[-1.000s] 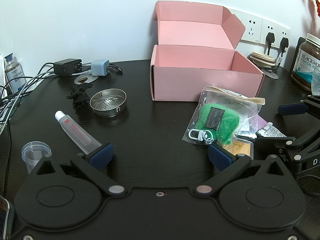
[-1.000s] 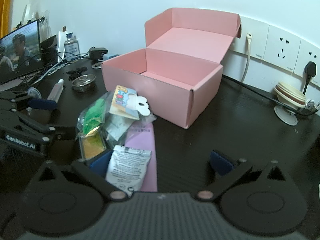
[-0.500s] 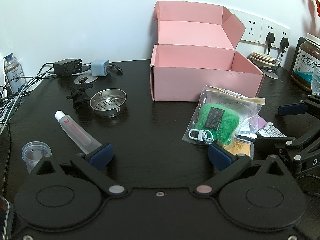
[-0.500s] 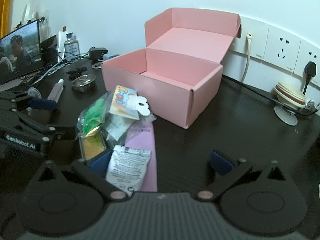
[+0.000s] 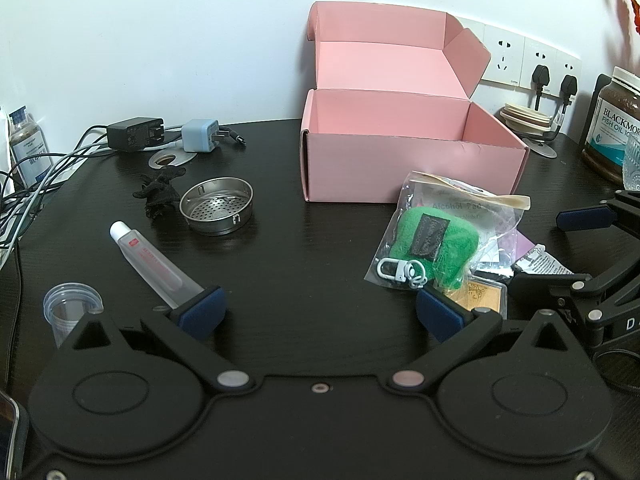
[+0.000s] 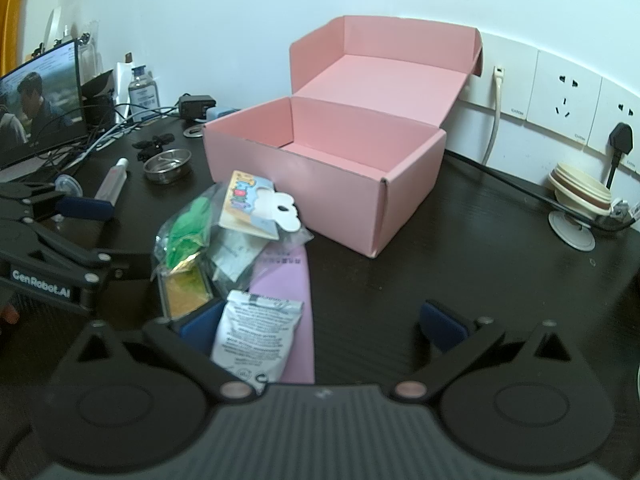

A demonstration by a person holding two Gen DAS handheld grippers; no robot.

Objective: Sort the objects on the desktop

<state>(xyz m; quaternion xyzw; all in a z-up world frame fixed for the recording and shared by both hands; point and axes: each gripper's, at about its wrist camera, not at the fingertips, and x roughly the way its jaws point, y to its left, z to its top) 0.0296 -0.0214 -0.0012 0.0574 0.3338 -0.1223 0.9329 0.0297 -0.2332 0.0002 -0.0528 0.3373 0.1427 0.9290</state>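
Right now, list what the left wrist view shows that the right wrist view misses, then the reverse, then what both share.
Only the left wrist view shows the fish oil jar at the right edge and the clear plastic cup near the left gripper. Only the right wrist view shows the screen at far left and the white sachet beside the right gripper. Both show the open pink box, the metal strainer, the tube and the green felt pouch in its bag. Both grippers are open.

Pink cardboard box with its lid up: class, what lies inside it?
The pink cardboard box shows only bare pink walls and a strip of floor. Its front wall hides the near floor, so anything there stays unseen.
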